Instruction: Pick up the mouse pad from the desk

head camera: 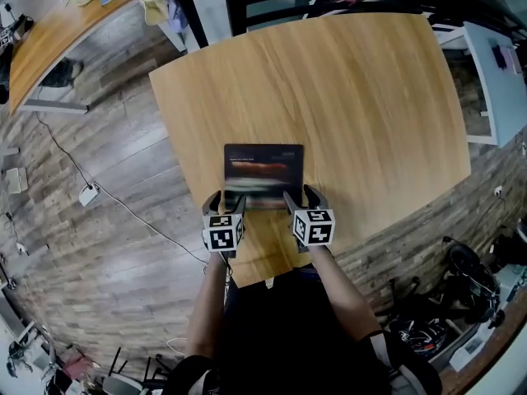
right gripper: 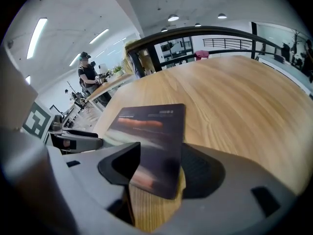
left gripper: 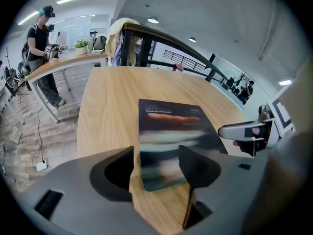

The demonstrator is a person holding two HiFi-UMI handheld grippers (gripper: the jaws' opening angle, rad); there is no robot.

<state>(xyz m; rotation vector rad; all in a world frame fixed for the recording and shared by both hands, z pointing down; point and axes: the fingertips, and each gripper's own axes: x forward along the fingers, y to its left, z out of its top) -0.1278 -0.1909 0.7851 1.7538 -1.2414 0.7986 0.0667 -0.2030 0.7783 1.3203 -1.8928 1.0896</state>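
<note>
A dark rectangular mouse pad [head camera: 263, 171] with a reddish streak printed on it lies flat on the wooden desk [head camera: 362, 97], close to the near edge. Both grippers point steeply down at its near edge. My left gripper [head camera: 226, 201] straddles the near left corner, and the pad [left gripper: 171, 131] shows between its spread jaws [left gripper: 156, 155]. My right gripper [head camera: 301, 196] straddles the near right corner, where the pad [right gripper: 151, 131] again lies between wide jaws [right gripper: 161, 153]. Both grippers are open, with no pad pressed on the mouse pad.
The desk's near edge runs just under the grippers. A dark chair frame [head camera: 239, 2] stands at the far side. A second long desk [head camera: 58, 31] at the upper left has a person [left gripper: 41, 43] standing by it. A cable and adapter [head camera: 87, 193] lie on the floor to the left.
</note>
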